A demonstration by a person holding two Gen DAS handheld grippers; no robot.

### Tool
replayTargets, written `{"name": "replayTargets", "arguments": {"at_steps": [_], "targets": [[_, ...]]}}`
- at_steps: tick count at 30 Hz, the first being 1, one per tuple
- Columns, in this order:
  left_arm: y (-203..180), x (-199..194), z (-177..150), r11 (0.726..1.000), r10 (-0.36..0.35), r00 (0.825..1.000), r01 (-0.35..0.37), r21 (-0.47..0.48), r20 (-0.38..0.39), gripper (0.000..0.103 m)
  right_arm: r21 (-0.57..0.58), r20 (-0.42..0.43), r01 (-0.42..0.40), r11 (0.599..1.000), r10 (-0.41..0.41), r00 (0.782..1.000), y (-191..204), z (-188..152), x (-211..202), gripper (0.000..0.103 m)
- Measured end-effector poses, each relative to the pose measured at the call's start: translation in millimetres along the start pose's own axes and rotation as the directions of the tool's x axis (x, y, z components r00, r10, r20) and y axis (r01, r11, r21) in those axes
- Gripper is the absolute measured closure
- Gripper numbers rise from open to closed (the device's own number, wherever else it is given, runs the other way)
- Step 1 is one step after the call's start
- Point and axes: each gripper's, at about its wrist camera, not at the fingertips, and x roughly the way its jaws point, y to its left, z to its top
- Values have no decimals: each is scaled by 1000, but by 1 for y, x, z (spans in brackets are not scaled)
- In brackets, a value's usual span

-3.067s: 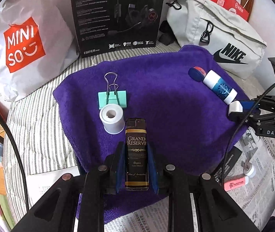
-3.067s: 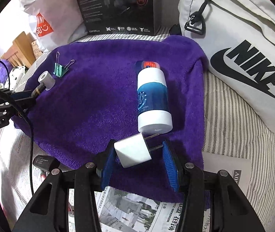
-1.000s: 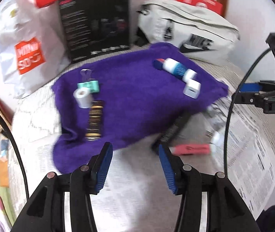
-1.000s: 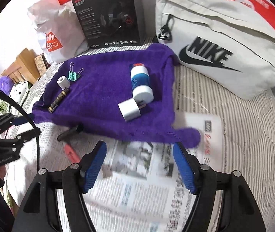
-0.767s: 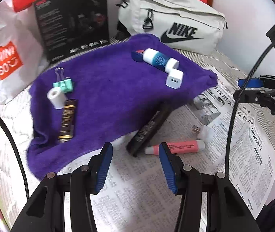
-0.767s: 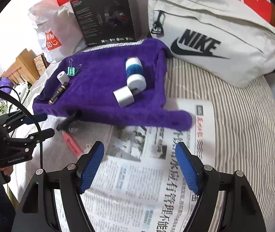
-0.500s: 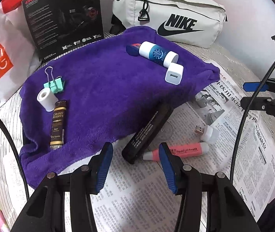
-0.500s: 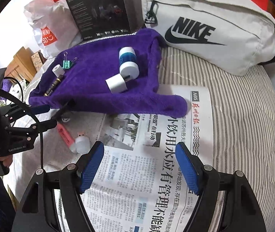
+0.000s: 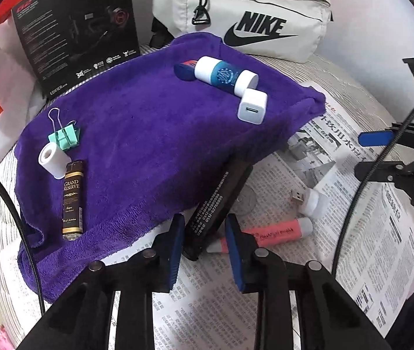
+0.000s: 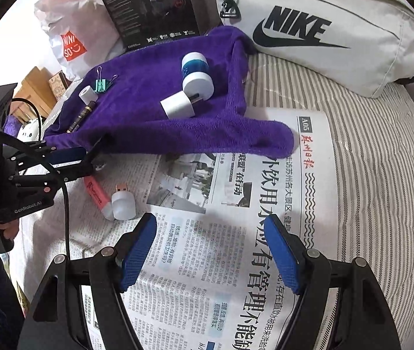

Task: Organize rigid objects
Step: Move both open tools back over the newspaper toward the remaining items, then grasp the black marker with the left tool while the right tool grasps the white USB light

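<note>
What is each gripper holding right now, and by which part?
The left gripper is closing around the near end of the black bar on the newspaper; whether its pads press yet cannot be told. The right gripper is open and holds nothing.

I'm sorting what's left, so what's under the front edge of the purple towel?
The far end of a flat black bar with white print runs under the purple towel. That end is covered; printed newspaper lies below.
</note>
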Motion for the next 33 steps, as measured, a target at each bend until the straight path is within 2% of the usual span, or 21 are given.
{"name": "replayTargets", "arguments": {"at_steps": [6,16,22,24,33], "targets": [[0,-2,2,1000,-17,1000,17,12,-5,81,12,-7,-1,1000,2,1000,-3,-1,2,28],[-14,5,9,994,63,998,-60,88,-28,78,-3,-36,-21,1000,21,999,4,-5,14,28],[-3,2,7,999,-6,1000,7,42,-24,81,-3,-32,-22,1000,22,999,3,-5,11,28],[0,1,2,999,-10,1000,11,34,-30,88,-5,-33,-22,1000,22,999,4,-5,11,28],[29,-11,-28,997,-30,999,28,-65,-20,89,-24,-26,-34,999,33,999,13,-2,9,28]]}}
